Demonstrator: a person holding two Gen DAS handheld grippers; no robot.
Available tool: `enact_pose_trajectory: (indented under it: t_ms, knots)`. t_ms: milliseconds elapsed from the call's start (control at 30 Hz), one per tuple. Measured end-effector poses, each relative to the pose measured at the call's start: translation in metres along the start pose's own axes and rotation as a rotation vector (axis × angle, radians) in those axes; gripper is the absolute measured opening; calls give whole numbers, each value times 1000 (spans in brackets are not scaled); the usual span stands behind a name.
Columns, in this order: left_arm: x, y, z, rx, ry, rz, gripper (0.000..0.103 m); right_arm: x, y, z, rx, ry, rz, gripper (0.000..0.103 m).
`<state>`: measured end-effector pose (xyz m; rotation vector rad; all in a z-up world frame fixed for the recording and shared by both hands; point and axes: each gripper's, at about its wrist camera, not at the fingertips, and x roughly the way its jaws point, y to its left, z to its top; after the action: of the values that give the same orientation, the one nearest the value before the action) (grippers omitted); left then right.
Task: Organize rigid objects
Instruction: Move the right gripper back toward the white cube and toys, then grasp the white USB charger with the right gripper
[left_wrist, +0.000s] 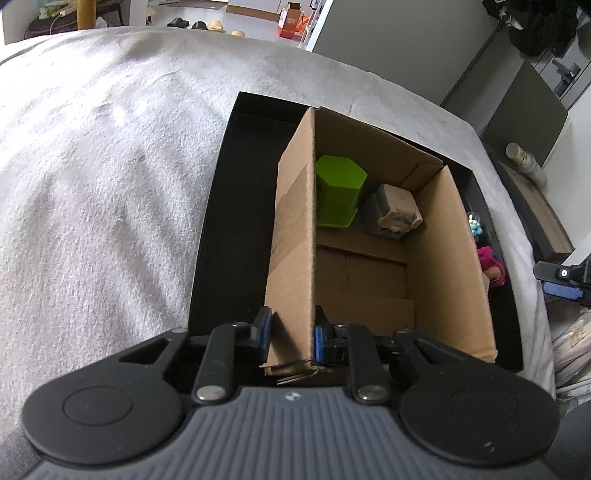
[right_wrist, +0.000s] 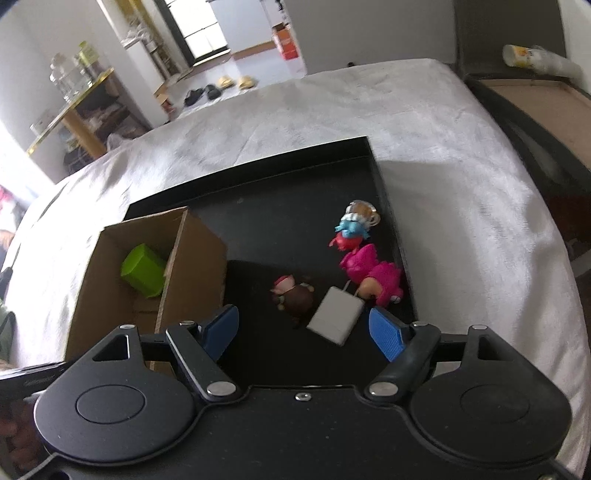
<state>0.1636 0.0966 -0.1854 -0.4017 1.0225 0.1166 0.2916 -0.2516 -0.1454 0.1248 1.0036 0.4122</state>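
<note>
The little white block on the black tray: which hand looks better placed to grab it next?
The right. The right gripper hangs open just above the white block, which lies between its fingers. The left gripper is busy, shut on the cardboard box wall.

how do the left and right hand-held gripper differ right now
The left hand-held gripper is shut on the cardboard box wall; the right hand-held gripper is open and holds nothing. The left sits at the box; the right is above the white block on the black tray. Both have blue pads and point down.
</note>
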Motion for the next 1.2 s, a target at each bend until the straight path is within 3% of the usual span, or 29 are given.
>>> enact_pose_trajectory:
  t_ms: [100, 233, 300, 467, 700, 1200]
  knots:
    - [1, -1, 0, 3, 5, 12, 20, 9, -8, -7, 42, -6, 3, 77]
    - [3, -3, 2, 3, 16, 25, 20, 22, -19, -16, 95, -16, 14, 63]
    - [4, -5, 2, 3, 18, 33, 20, 26, -22, -18, 108, -8, 15, 61]
    - [4, -8, 3, -3, 14, 48, 20, 38, -20, -20, 62, -9, -11, 60]
    - [6, -9, 5, -10, 10, 43, 20, 59, -33, -20, 97, 31, -26, 55]
    - [12, -11, 5, -3, 14, 31, 21, 79, -24, -23, 66, 52, -7, 55]
